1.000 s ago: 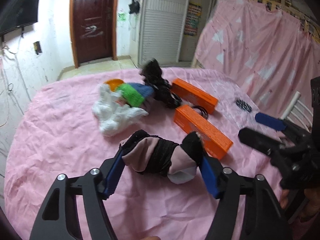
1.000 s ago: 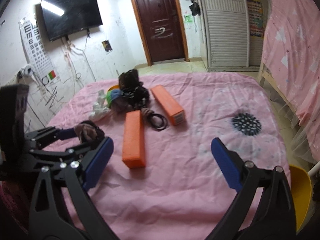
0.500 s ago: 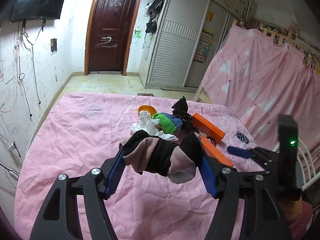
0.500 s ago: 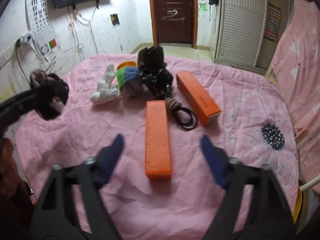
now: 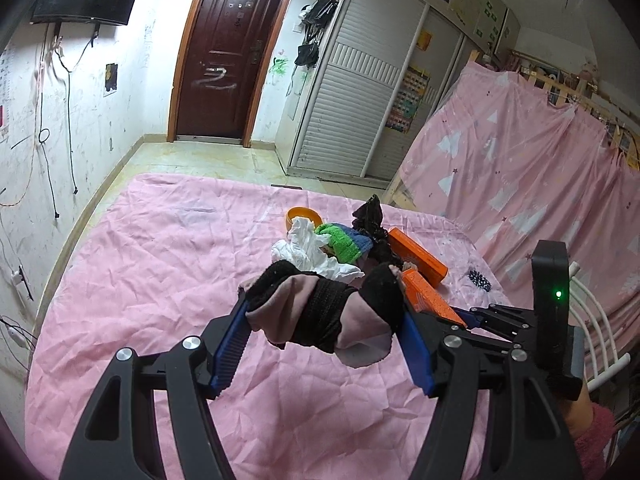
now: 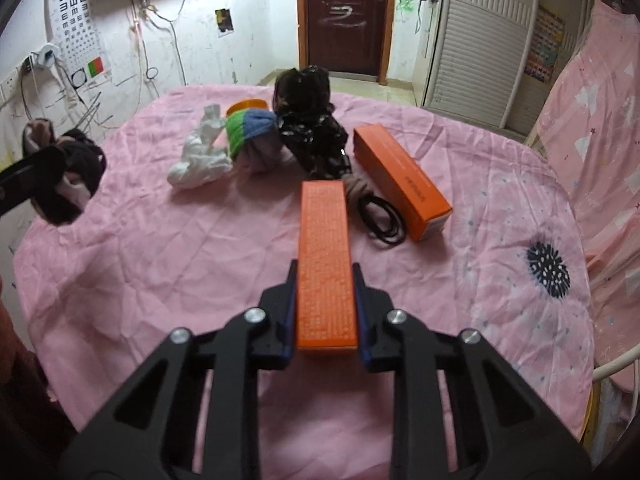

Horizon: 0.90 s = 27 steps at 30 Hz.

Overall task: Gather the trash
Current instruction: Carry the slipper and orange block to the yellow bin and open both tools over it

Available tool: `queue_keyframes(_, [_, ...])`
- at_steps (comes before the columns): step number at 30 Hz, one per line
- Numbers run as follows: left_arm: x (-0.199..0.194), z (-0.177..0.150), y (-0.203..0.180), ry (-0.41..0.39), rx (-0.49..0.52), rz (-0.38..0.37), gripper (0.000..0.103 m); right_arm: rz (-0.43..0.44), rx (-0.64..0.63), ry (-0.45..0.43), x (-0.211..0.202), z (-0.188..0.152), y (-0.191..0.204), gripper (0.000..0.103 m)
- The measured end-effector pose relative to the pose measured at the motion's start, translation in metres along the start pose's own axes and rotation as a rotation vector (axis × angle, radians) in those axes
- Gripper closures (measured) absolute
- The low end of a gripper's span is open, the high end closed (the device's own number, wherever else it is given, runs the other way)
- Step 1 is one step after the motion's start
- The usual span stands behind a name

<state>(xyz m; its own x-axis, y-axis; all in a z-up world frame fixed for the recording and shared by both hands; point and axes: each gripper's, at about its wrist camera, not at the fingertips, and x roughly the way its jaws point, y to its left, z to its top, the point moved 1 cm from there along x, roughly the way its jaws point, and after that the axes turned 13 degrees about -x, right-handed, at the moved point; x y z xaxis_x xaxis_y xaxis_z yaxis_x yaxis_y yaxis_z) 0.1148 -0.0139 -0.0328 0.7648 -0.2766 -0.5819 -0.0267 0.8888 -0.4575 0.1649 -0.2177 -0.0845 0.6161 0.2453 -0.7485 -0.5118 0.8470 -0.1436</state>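
Between the right gripper (image 6: 326, 312) jaws now sits the near end of the orange box (image 6: 325, 256), clamped where a second ago they gaped wide above it; the left gripper (image 5: 324, 320) still pinches the black-and-pink cloth bundle (image 5: 320, 312), lifted off the pink sheet (image 5: 160, 264); both hands now carry trash.

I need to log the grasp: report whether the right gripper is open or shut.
Shut. In the right wrist view the right gripper has both blue pads pressed against the sides of the near long orange cardboard box lying on the pink bedsheet.
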Motion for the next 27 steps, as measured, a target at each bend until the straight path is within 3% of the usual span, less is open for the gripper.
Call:
queue_keyframes(11, [-0.017, -0.002, -0.012, -0.035, 0.021, 0.010, 0.042, 0.024, 0.053, -0.121, -0.033, -0.010, -0.007, 0.081])
queue_keyframes(27, [-0.017, -0.015, -0.060, -0.028, 0.088, 0.009, 0.042, -0.091, 0.215, -0.296, -0.113, -0.051, -0.077, 0.081])
